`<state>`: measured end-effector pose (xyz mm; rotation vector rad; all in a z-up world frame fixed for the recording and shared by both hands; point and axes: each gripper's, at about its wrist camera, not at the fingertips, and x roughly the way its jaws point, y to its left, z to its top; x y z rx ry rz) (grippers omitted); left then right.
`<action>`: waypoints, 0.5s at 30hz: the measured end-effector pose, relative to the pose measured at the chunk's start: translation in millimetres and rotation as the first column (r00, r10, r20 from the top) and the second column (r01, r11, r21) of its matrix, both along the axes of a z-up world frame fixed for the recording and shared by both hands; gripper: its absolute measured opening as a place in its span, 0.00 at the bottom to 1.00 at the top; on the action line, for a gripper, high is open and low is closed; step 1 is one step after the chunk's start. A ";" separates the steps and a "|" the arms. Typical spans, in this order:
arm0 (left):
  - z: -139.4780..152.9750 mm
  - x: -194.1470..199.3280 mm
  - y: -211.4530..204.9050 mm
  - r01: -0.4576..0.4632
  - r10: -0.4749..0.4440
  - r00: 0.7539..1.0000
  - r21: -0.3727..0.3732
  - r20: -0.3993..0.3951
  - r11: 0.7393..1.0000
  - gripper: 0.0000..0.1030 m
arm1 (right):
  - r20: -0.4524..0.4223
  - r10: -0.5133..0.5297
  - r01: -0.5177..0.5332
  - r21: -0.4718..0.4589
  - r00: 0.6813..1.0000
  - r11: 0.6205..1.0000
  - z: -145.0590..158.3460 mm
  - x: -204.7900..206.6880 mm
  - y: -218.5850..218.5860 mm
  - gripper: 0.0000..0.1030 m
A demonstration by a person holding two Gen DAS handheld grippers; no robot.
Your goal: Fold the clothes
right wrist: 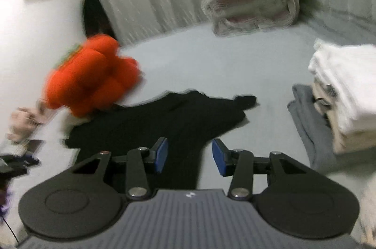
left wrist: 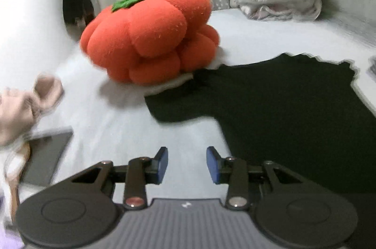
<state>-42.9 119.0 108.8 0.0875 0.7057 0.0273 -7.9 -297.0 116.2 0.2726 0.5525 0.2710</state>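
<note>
both open tools hover above black garment.

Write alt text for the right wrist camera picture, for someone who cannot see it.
A black garment lies spread on a pale bed, just beyond the open, empty right gripper. An orange pumpkin-shaped plush sits at its left edge, folded white and grey clothes are stacked at the right, and a rolled blanket lies behind.

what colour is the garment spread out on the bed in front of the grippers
Black, plain with no visible pattern. The garment shows best in the left wrist view.
</note>
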 end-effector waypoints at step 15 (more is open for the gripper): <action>-56.7 -130.6 -28.4 -0.132 0.109 0.980 -0.135 -0.166 0.982 0.37 | -0.380 -0.126 0.167 0.078 0.916 0.983 -58.1 -157.0 2.6 0.57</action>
